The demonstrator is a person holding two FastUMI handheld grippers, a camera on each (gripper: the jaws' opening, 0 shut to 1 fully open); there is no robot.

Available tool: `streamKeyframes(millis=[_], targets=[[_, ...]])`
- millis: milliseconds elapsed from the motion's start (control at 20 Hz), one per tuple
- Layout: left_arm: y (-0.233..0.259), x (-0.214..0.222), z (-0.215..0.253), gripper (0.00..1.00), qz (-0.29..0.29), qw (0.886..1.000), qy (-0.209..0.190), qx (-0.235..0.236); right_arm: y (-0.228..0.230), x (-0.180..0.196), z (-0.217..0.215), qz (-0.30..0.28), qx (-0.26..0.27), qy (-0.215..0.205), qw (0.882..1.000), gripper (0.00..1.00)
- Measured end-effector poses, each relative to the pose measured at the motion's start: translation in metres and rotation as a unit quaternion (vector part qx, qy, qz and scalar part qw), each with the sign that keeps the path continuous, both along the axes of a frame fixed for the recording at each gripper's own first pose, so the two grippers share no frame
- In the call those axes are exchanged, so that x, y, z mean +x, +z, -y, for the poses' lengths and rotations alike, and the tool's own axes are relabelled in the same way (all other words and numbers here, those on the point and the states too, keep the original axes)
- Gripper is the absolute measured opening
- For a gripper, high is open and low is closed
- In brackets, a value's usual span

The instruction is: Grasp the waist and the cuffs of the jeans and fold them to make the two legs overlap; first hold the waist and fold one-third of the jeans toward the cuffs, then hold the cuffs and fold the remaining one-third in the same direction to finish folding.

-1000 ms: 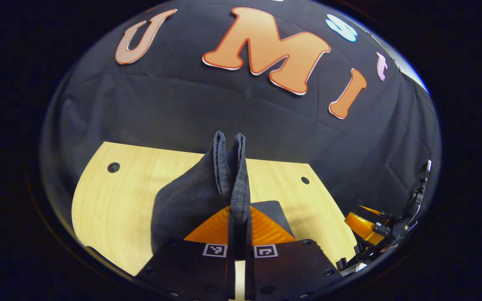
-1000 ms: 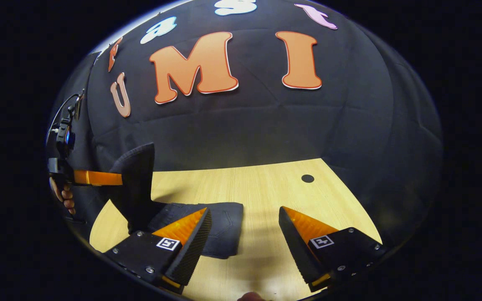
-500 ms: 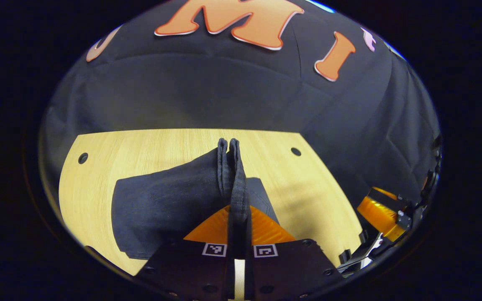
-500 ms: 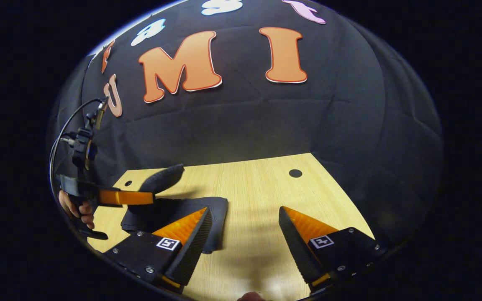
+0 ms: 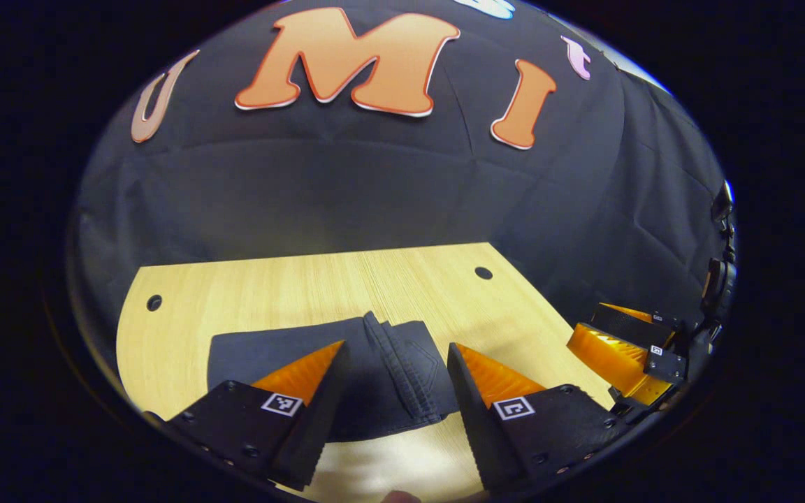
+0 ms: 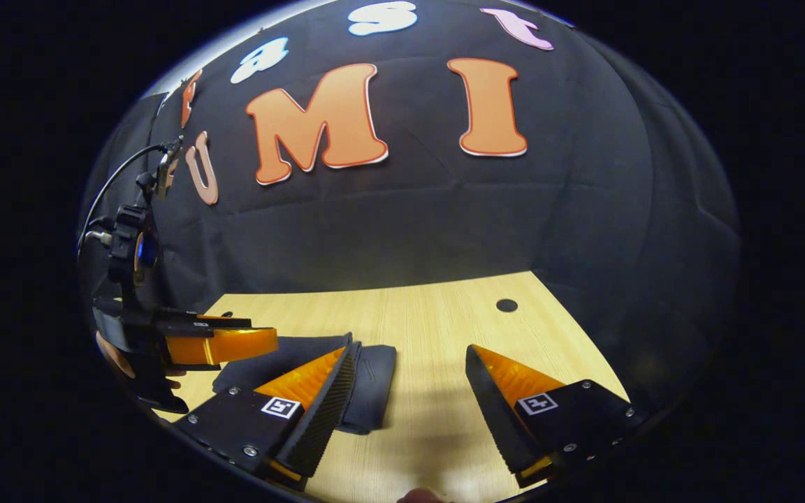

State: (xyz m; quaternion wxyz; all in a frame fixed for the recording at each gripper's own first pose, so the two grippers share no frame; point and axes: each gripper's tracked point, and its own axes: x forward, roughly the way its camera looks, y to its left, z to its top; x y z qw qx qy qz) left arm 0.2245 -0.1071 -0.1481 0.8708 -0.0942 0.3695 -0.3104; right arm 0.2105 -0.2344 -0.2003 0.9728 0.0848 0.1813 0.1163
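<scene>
The dark jeans [image 5: 381, 370] lie folded into a flat bundle on the light wooden table [image 5: 291, 286], the hemmed edge resting on top near the bundle's right side. My left gripper [image 5: 395, 360] is open just above them, one finger on each side of that hem, holding nothing. In the right gripper view the jeans [image 6: 374, 374] lie at the lower left, partly hidden behind my right gripper's left finger. My right gripper [image 6: 409, 367] is open over bare table to the right of the bundle. The left gripper [image 6: 221, 342] hangs over the bundle's far end.
The table has round holes near its far corners [image 5: 483, 272] [image 5: 154, 302] [image 6: 506, 305]. The black cloth wall stands right behind the table's far edge. The right gripper [image 5: 619, 349] sits at the table's right edge in the left gripper view. A hand [image 6: 112, 353] holds the left gripper.
My left gripper lowered the pinched jeans edge onto the bundle and opened, letting it go. The jeans now lie flat. My right gripper stayed open and barely moved.
</scene>
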Motion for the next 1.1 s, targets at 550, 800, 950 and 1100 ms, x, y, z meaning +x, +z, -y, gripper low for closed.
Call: streamKeyframes(millis=[550,800,950,1100], targets=[[0.080,-0.027,-0.159,0.98,0.165,0.973,0.158,0.031,0.063,-0.021,-0.076,0.109,0.009,0.038,0.993,0.97],[0.101,-0.029,-0.206,0.98,0.213,0.956,0.201,0.032,0.086,-0.046,-0.099,0.155,0.002,0.039,0.987,0.96],[0.118,-0.041,-0.219,0.98,0.251,0.945,0.208,0.019,0.087,-0.063,-0.112,0.158,-0.003,0.046,0.986,0.96],[0.126,-0.052,-0.222,0.98,0.276,0.939,0.203,0.013,0.092,-0.072,-0.119,0.173,-0.012,0.046,0.984,0.96]])
